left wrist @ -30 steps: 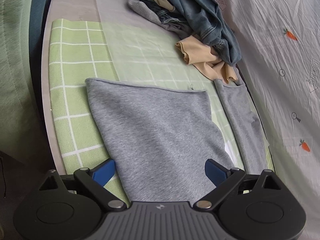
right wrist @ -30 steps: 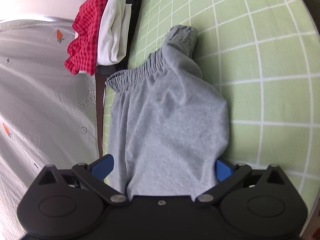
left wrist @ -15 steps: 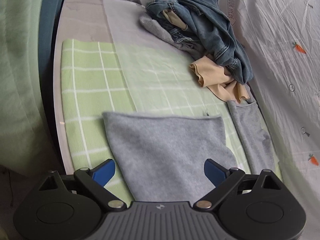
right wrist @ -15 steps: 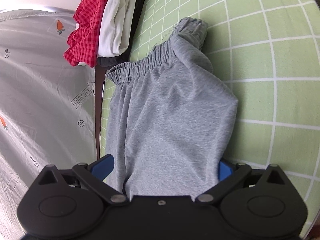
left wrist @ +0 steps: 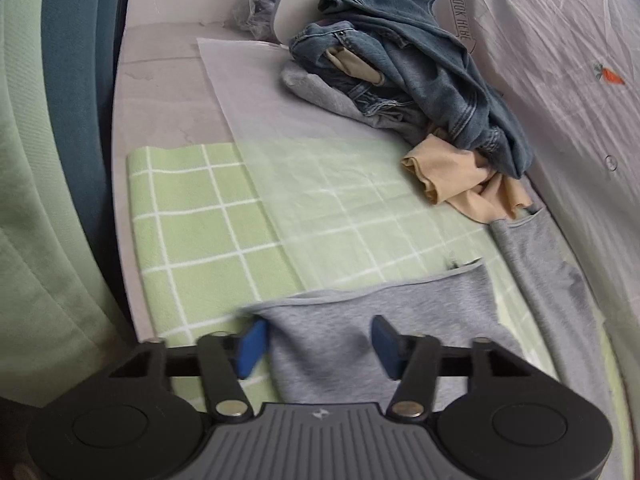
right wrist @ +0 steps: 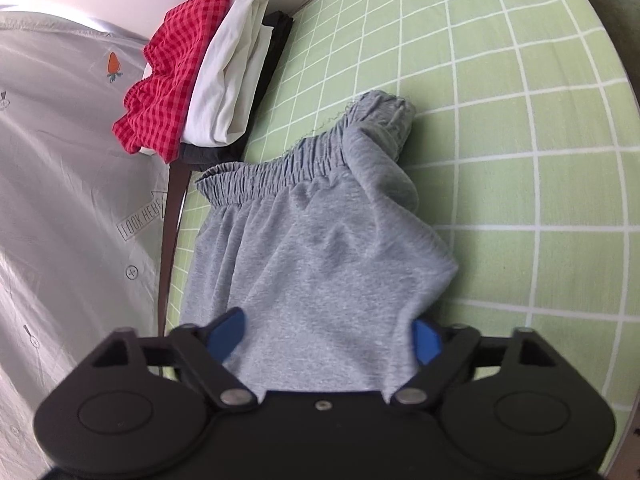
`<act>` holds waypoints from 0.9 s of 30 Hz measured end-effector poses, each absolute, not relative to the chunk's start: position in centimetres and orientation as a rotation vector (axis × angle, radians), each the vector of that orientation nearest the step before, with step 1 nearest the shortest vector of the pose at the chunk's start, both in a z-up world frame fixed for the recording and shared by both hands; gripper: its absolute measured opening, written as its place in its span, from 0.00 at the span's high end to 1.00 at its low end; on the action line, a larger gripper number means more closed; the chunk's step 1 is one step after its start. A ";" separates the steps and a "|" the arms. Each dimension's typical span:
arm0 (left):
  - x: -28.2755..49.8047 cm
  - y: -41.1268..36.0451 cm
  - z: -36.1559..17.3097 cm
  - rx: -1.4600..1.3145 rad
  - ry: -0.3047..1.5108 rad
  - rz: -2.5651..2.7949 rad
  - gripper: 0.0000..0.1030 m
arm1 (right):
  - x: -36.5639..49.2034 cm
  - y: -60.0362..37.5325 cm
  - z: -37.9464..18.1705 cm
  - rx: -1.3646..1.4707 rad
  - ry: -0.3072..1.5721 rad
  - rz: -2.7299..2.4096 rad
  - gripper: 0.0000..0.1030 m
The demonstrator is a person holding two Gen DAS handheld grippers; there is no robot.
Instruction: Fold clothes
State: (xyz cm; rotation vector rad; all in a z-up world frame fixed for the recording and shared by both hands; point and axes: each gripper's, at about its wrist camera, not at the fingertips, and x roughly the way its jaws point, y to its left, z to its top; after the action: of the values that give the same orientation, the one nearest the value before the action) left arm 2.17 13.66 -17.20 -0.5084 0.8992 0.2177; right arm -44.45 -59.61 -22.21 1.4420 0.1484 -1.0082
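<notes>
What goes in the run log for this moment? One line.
left gripper: open over leg hem | right gripper: open, straddling gray shorts | surface: green checked mat

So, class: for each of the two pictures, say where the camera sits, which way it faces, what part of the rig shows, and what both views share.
Left wrist: on the left gripper, looking along its blue-tipped fingers over a grey trouser leg toward the unfolded clothes heap.
Right wrist: on the right gripper, facing the elastic waistband and the folded stack.
Shared: the grey trousers, the green checked cloth, the carrot-print sheet.
</notes>
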 end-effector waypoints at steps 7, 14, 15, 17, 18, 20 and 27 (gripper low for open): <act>2.1 13.7 -16.4 -0.572 0.853 0.221 0.99 | -45.4 -60.0 -23.9 1.531 0.093 -0.999 0.95; 1.8 13.1 -11.6 -0.654 0.740 0.200 0.99 | -46.9 -60.1 -19.2 1.499 -0.050 -0.897 0.98; 1.7 13.0 -10.7 -0.666 0.721 0.197 0.99 | -47.2 -59.9 -18.2 1.495 -0.086 -0.879 0.98; 1.7 12.7 -8.9 -0.690 0.683 0.191 0.99 | -47.7 -59.6 -16.3 1.484 -0.156 -0.846 0.98; 1.7 12.6 -8.0 -0.702 0.664 0.188 0.99 | -47.6 -59.7 -15.8 1.449 -0.150 -0.853 0.98; 1.7 12.3 -6.2 -0.725 0.625 0.182 0.99 | -47.4 -59.9 -14.9 1.383 -0.139 -0.869 0.98; 2.3 11.3 -2.4 -0.773 0.554 0.212 0.99 | -47.7 -60.6 -12.2 1.335 -0.197 -0.878 0.98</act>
State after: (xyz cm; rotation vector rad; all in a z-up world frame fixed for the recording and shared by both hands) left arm 2.28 11.35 -2.45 -0.7730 0.5540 0.2123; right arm -47.69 -60.60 -12.24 1.3348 -0.1967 -0.8782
